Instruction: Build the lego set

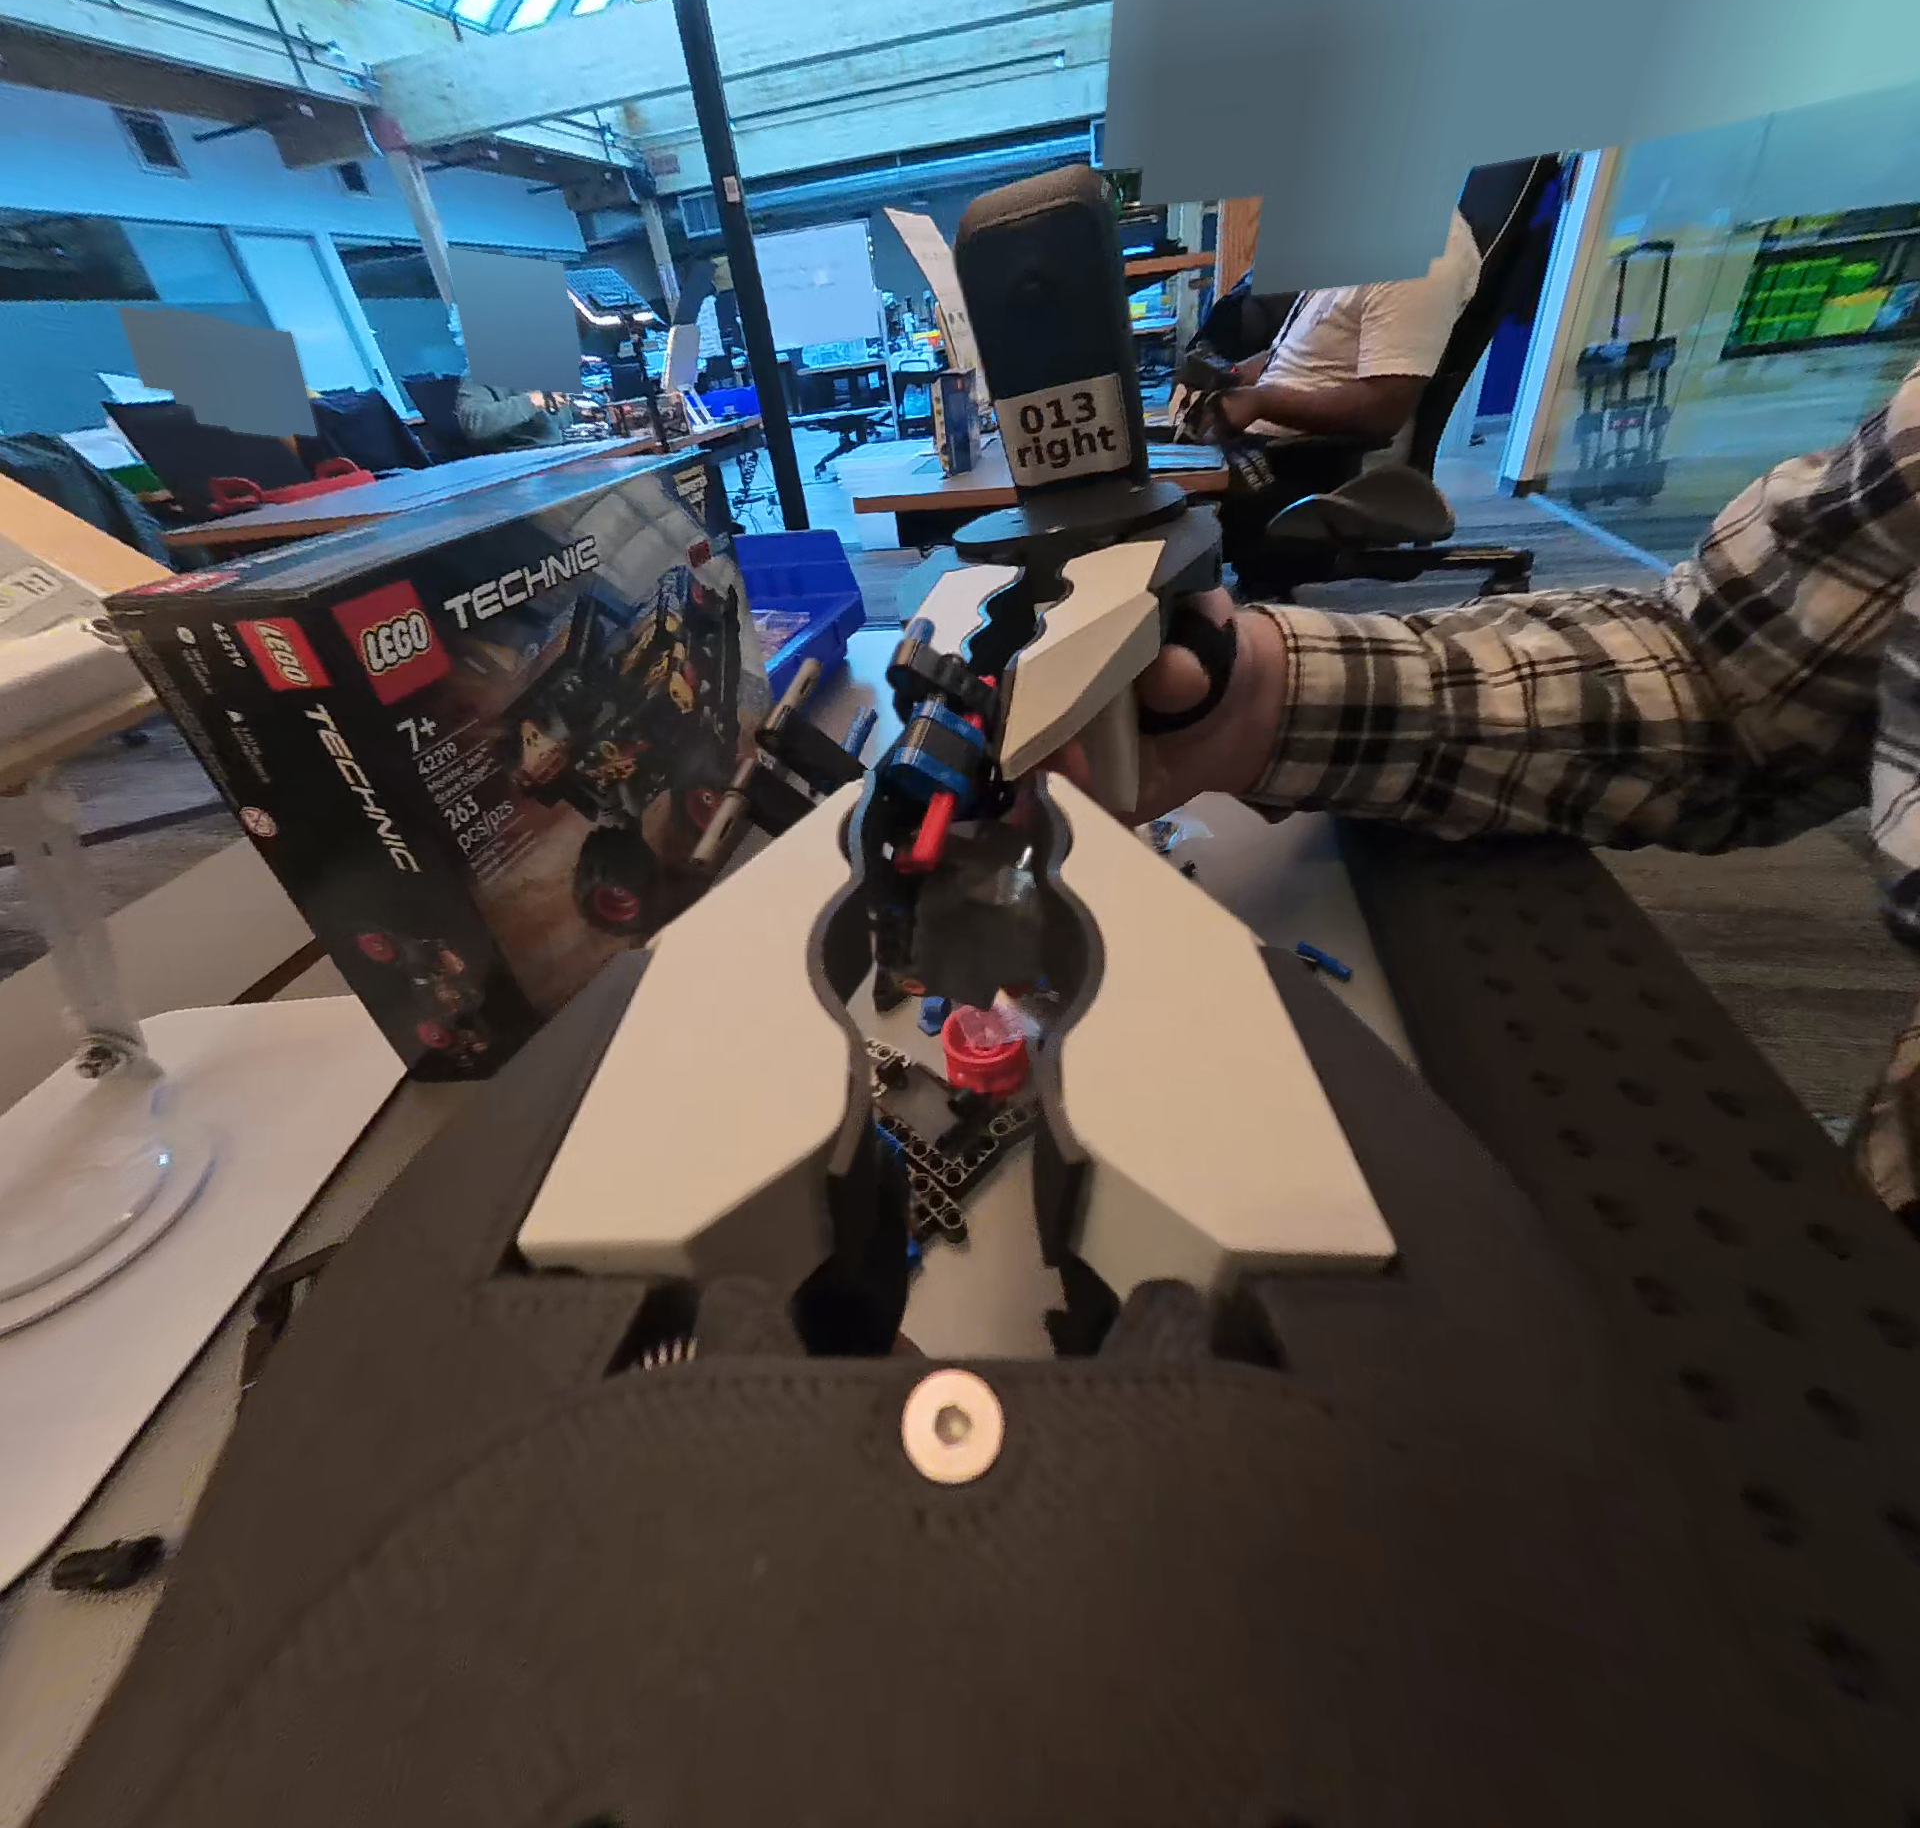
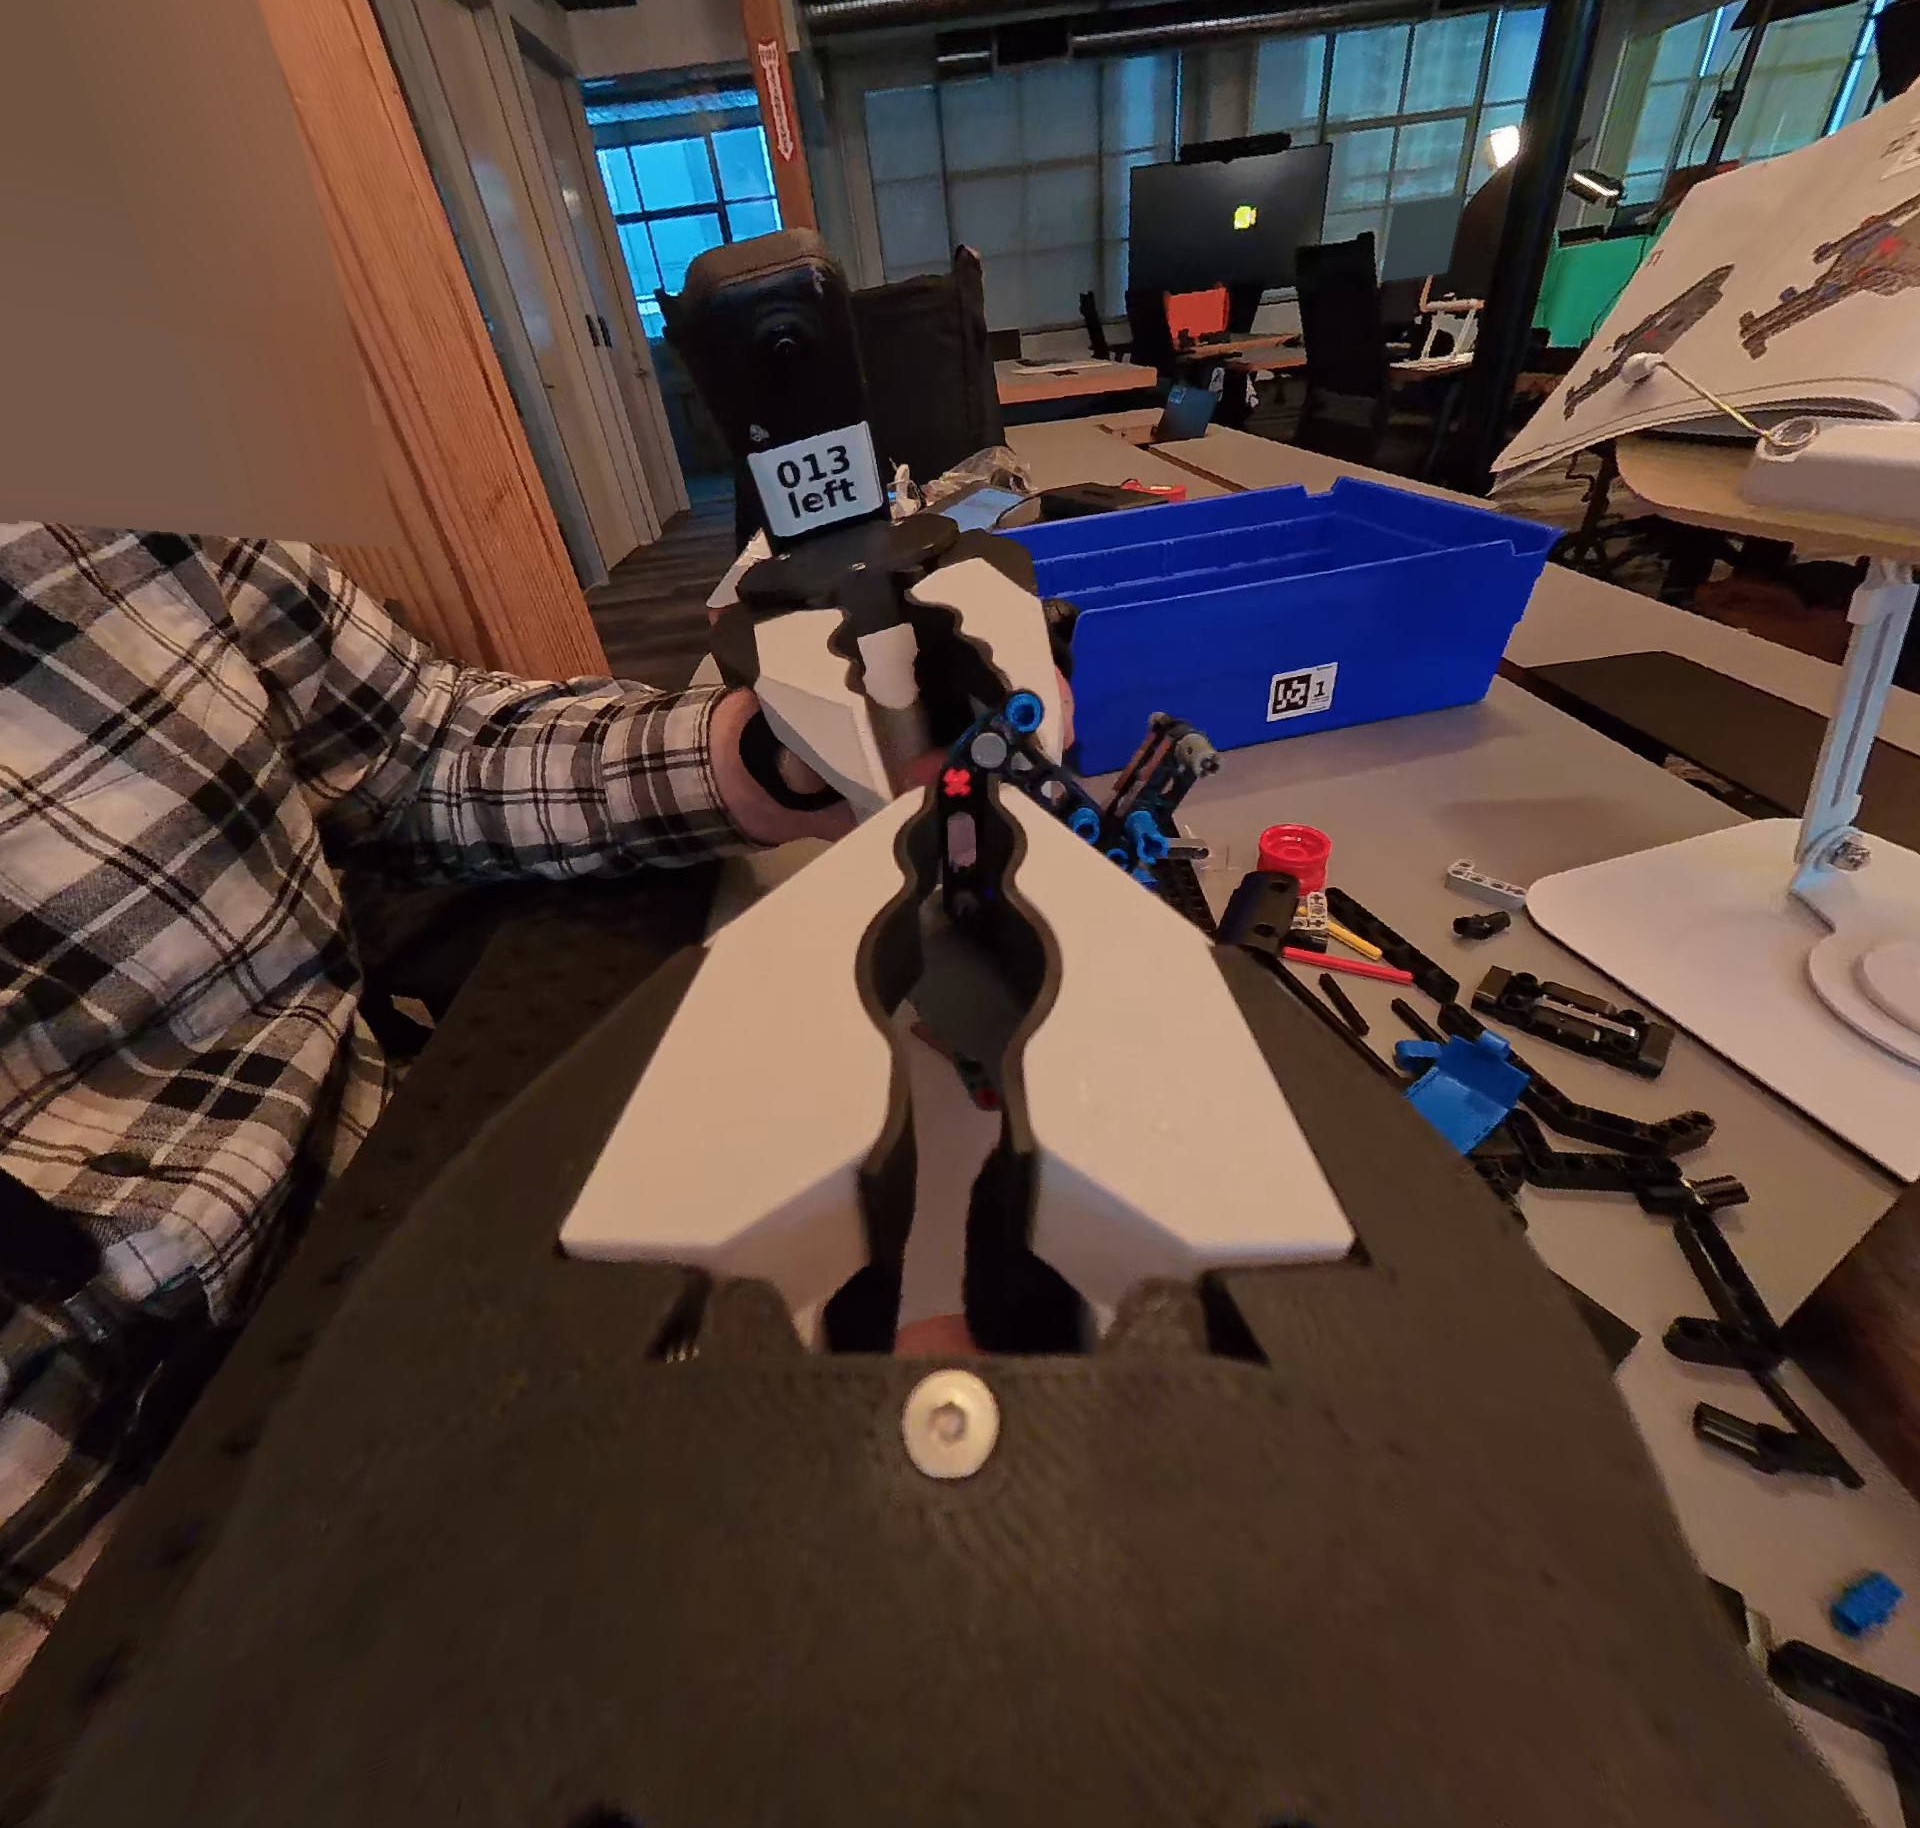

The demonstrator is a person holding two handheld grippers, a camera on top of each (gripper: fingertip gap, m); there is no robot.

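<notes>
A half-built Technic assembly (image 1: 940, 739) of black beams with blue pins and red axles is held in the air between both grippers. My left gripper (image 1: 954, 793) is shut on its dark lower part. The right gripper (image 1: 961, 703) faces it from beyond and grips the blue and black upper end. In the right wrist view, my right gripper (image 2: 958, 797) is shut on a black beam of the assembly (image 2: 961, 833) that has a red cross axle. A black arm with blue pins (image 2: 1081, 812) sticks out to the right. The left gripper (image 2: 966, 739) holds the far side.
The set's box (image 1: 447, 770) stands on the table at left. A blue bin (image 2: 1278, 625) sits behind the work area. An instruction booklet (image 2: 1766, 324) rests on a white stand (image 2: 1714, 926) at right. A red hub (image 2: 1294, 848), black beams (image 2: 1621, 1155) and a blue piece (image 2: 1460, 1092) lie loose on the table.
</notes>
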